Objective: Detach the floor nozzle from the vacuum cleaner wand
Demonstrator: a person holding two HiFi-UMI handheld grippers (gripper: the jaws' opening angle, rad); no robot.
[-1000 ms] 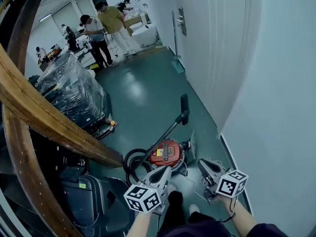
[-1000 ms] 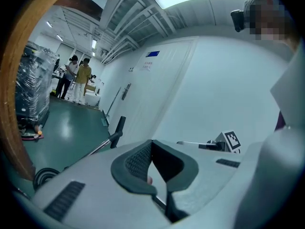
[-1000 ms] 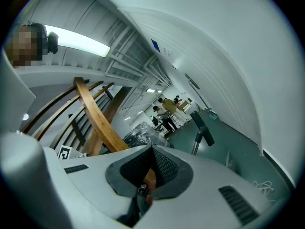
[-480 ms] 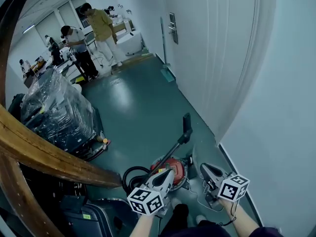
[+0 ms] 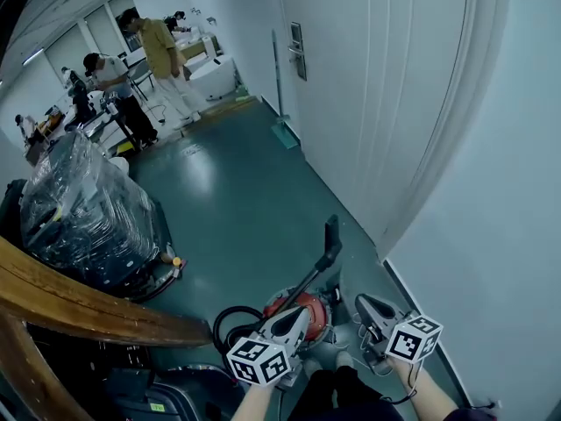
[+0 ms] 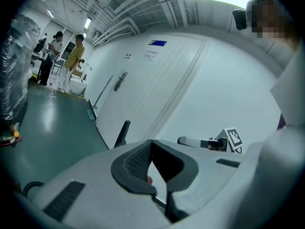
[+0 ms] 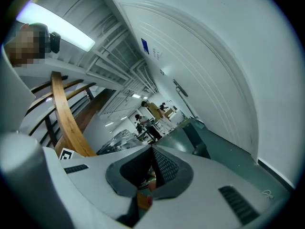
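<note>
A red canister vacuum [image 5: 301,306] sits on the green floor by the white wall. Its thin wand [image 5: 308,279] slants up and to the right to a black end piece [image 5: 331,234], which also shows in the left gripper view as a dark upright end piece [image 6: 123,131]. A black hose [image 5: 226,323] coils to the left of the body. My left gripper [image 5: 303,310] hangs shut and empty just over the red body. My right gripper [image 5: 358,300] is shut and empty too, to the right of the vacuum. Neither touches the wand.
A plastic-wrapped pallet load [image 5: 79,213] stands at left, with a wooden handrail [image 5: 79,310] in front of it. White wall panels and a door [image 5: 386,103] run along the right. Two persons [image 5: 158,55] stand far back. A long-handled tool [image 5: 279,103] leans on the wall.
The view has advanced along the corridor. Both grippers have come forward towards the vacuum, which now lies right under them. Both stayed shut.
</note>
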